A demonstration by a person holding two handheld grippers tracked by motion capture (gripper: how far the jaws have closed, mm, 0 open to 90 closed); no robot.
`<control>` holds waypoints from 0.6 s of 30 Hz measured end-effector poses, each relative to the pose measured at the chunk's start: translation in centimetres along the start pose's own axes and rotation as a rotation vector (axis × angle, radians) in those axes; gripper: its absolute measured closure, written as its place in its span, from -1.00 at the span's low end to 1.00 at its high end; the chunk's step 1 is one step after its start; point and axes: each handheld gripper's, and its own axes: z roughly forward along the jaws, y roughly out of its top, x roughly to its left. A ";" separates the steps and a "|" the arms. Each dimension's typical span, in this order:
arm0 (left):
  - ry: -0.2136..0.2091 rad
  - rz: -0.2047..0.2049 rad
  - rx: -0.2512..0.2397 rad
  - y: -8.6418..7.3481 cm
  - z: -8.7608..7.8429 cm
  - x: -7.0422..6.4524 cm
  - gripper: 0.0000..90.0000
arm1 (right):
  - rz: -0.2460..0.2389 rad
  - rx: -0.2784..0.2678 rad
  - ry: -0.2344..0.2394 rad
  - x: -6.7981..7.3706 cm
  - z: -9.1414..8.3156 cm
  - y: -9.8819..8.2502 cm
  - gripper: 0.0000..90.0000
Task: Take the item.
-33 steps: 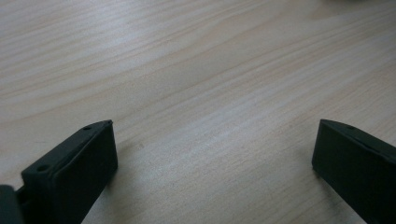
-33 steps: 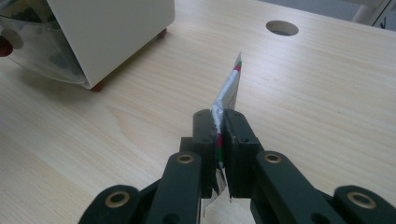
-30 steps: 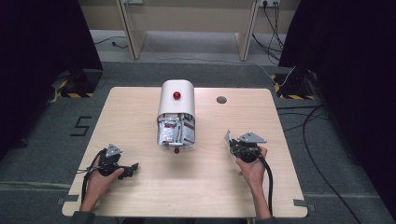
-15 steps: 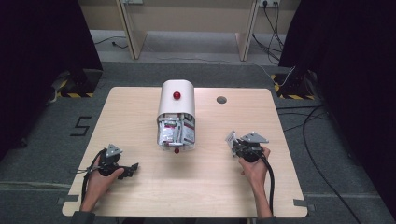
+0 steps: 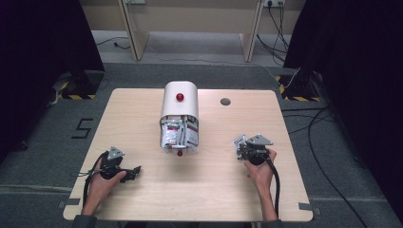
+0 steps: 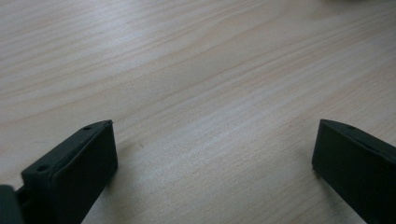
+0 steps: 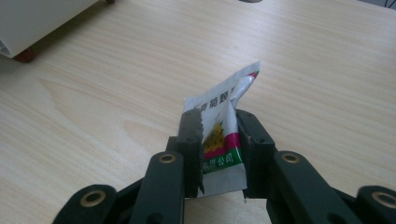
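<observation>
The packet (image 7: 224, 135) stands between the right gripper's (image 7: 218, 122) jaws at lower centre; they have just been opening, still touching it. The left gripper (image 6: 212, 140) is released.

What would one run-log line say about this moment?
right gripper: jaws just been opening, small printed foil sachet between them | left gripper: open, over pale wooden table | white dispenser box: mid-table

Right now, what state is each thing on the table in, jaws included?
Right gripper: jaws have just been opening, sachet between them, pads close against it.
Sachet: crumpled, upright between the jaws.
Left gripper: jaws wide open, nothing between them, over bare table.
Dispenser box: lying on the table, its near end open, packed with sachets.
</observation>
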 end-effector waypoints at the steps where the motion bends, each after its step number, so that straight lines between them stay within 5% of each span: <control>1: 0.000 0.000 0.000 0.0 0.0 0.0 -1.00 | 0.004 0.002 -0.001 0.0 0.0 0.0 0.62; 18: 0.000 0.000 0.000 0.0 0.0 0.0 -1.00 | 0.015 0.041 -0.034 -0.7 0.6 -0.5 0.42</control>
